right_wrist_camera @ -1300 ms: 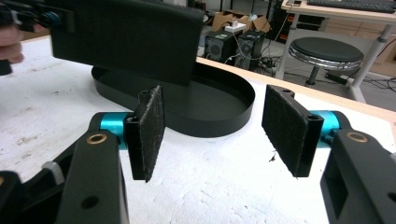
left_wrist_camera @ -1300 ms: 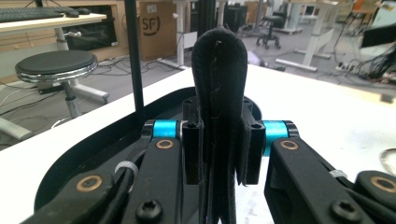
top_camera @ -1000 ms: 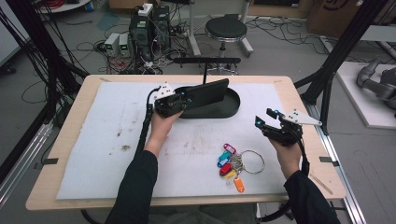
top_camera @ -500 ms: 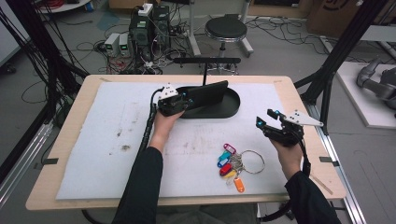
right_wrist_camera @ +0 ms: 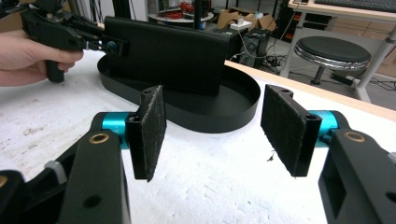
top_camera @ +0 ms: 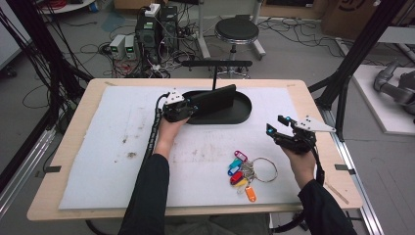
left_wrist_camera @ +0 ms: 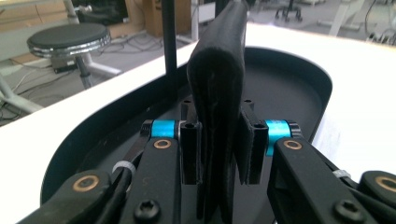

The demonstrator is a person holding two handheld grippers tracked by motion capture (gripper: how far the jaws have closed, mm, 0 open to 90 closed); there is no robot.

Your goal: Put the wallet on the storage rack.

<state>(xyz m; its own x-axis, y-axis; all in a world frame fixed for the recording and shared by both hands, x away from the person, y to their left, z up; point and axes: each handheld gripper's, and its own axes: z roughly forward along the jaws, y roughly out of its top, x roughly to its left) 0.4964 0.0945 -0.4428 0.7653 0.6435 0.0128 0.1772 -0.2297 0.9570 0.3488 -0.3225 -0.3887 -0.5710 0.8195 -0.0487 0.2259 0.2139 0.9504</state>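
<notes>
While reaching forward over the white-padded surface (top_camera: pixel 98 147), left gripper (top_camera: pixel 188 109) clamped on one folded black wallet (left_wrist_camera: pixel 219 93), held upright on its edge over the left part of the single black oval tray (top_camera: pixel 242 115). Right gripper (top_camera: pixel 278 126) hovering with jaws spread wide and nothing between them, just right of one bunch of keys (top_camera: pixel 247 171) with coloured tags lying on the surface near the front edge.

A tray (top_camera: pixel 243 113) sits at the back middle of the table (top_camera: pixel 73 142), and a wallet (top_camera: pixel 213 100) stands on its edge in it. A bunch of keys (top_camera: pixel 245 172) lies in front of the tray, nearer the person. A stool (top_camera: pixel 237 30) stands on the floor behind the table.
</notes>
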